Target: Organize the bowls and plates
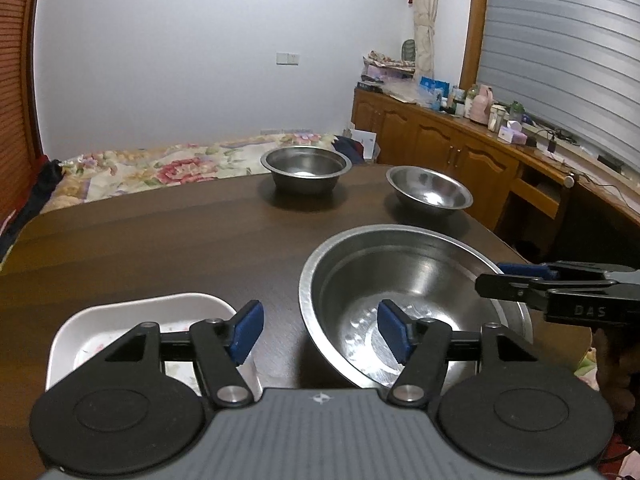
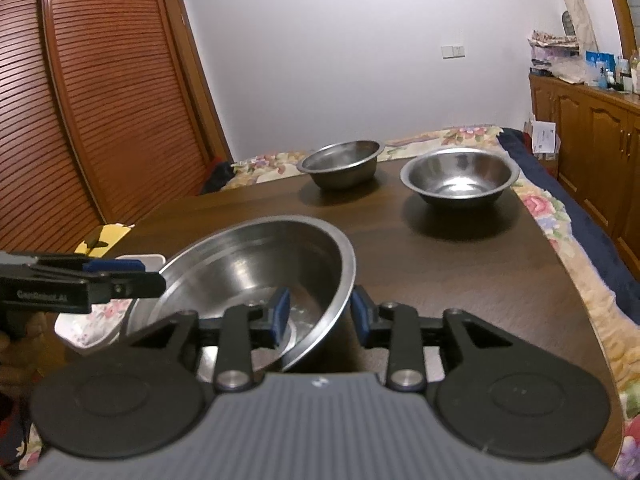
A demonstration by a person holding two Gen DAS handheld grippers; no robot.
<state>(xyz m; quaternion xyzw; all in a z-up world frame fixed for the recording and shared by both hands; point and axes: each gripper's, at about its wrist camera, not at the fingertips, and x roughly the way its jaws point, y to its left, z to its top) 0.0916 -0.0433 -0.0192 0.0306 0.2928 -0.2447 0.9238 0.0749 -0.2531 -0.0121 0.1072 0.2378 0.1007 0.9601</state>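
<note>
A large steel bowl (image 1: 404,280) (image 2: 256,264) sits tilted at the near side of the dark wooden table (image 1: 180,248). My right gripper (image 2: 319,312) straddles its right rim, one pad inside and one outside, with small gaps to the rim. It also shows in the left wrist view (image 1: 484,284) at the bowl's right rim. My left gripper (image 1: 320,330) is open and empty, over the gap between the bowl and a white square dish (image 1: 120,320) (image 2: 92,326). Two smaller steel bowls (image 1: 306,168) (image 1: 428,192) stand at the far side.
A bed with a floral cover (image 1: 160,168) lies beyond the table. Wooden cabinets (image 1: 460,148) with clutter run along the right wall. A louvred wooden wardrobe (image 2: 80,100) stands at the left.
</note>
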